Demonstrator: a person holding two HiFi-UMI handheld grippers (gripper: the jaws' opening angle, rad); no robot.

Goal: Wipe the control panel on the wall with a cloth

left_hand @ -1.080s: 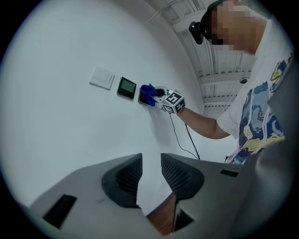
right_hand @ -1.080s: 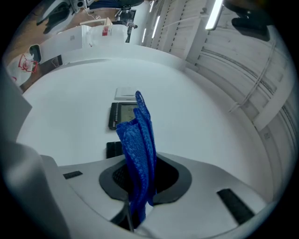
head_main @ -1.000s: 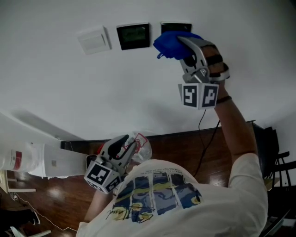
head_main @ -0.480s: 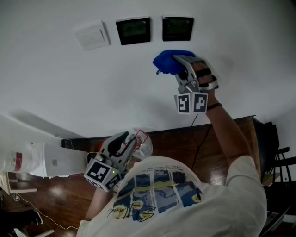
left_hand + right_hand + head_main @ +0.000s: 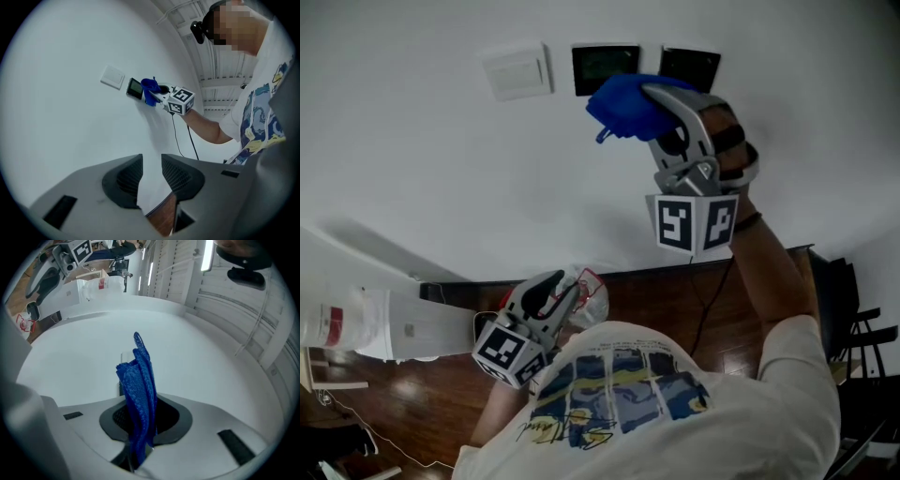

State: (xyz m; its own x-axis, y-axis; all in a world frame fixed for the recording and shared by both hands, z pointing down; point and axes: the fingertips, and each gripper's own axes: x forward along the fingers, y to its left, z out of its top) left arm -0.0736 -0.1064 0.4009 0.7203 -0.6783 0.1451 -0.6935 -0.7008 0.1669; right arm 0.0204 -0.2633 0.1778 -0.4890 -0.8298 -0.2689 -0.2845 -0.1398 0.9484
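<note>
Two dark control panels hang on the white wall, one (image 5: 602, 64) left of the other (image 5: 694, 64). My right gripper (image 5: 645, 101) is shut on a bunched blue cloth (image 5: 623, 105), and the cloth sits against the wall at the panels' lower edges, between the two. In the right gripper view the cloth (image 5: 139, 380) stands up from the right gripper (image 5: 143, 414). The left gripper (image 5: 546, 298) hangs low by the person's chest. Its pads (image 5: 124, 180) leave only a slim slit with nothing in it. The left gripper view shows the cloth (image 5: 149, 90) by a panel (image 5: 135, 88).
A white switch plate (image 5: 517, 70) is on the wall left of the panels. Below, a white unit (image 5: 366, 323) juts from the left over a wooden floor (image 5: 431, 394). A black cable (image 5: 712, 281) runs down the wall. Dark furniture (image 5: 862, 328) stands right. Crumpled clear plastic (image 5: 589, 291) lies near the left gripper.
The right gripper with the cloth dropped below the right panel, then rose and shifted left to the gap between the two panels. The left gripper stayed put.
</note>
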